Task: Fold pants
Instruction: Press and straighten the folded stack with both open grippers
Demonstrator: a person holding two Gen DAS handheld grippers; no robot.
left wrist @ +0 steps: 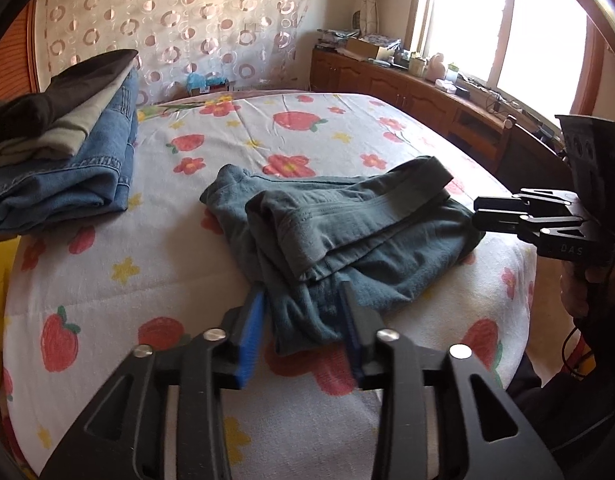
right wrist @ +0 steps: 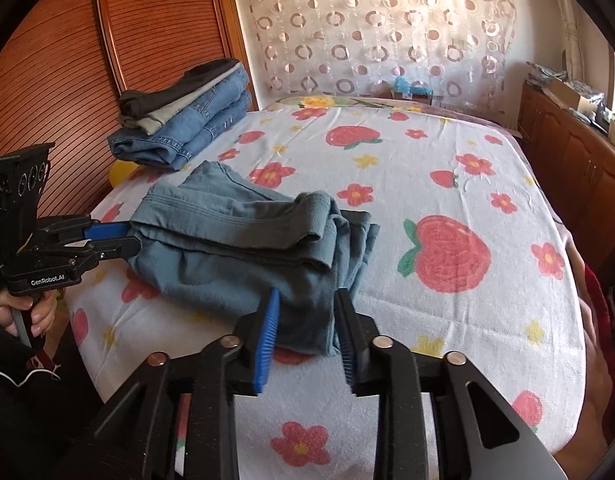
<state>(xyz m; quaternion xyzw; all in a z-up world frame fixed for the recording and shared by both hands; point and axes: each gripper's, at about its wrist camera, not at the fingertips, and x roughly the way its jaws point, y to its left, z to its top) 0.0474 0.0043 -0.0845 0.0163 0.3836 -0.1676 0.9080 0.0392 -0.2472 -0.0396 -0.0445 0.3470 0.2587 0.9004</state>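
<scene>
The teal pants (left wrist: 347, 232) sit folded into a lumpy, thick bundle on the near part of the bed (left wrist: 327, 128), soft knit-looking fabric with a stitched hem band running across the top layer and a few loose flaps hanging off the near edge. The left gripper (left wrist: 303, 320) has its blue ribbed pads (left wrist: 253, 328) spread apart on either side of one near corner of the pants, cloth between them but not pinched. Same deal with the right gripper (right wrist: 307, 328): jaws apart, straddling the other near corner, not squeezing it. The bed under the pants wears a white towel-like cover printed with red strawberries, red flowers and little yellow stars. Beyond the pants, toward the far left corner of the bed, there's a neat stack of clothes (right wrist: 183, 120), chunky blue denim at the bottom, something grey-green and something dark on top. Behind that is a ribbed wooden panel (right wrist: 59, 60) and a sheer curtain (right wrist: 371, 24) with ring patterns.
</scene>
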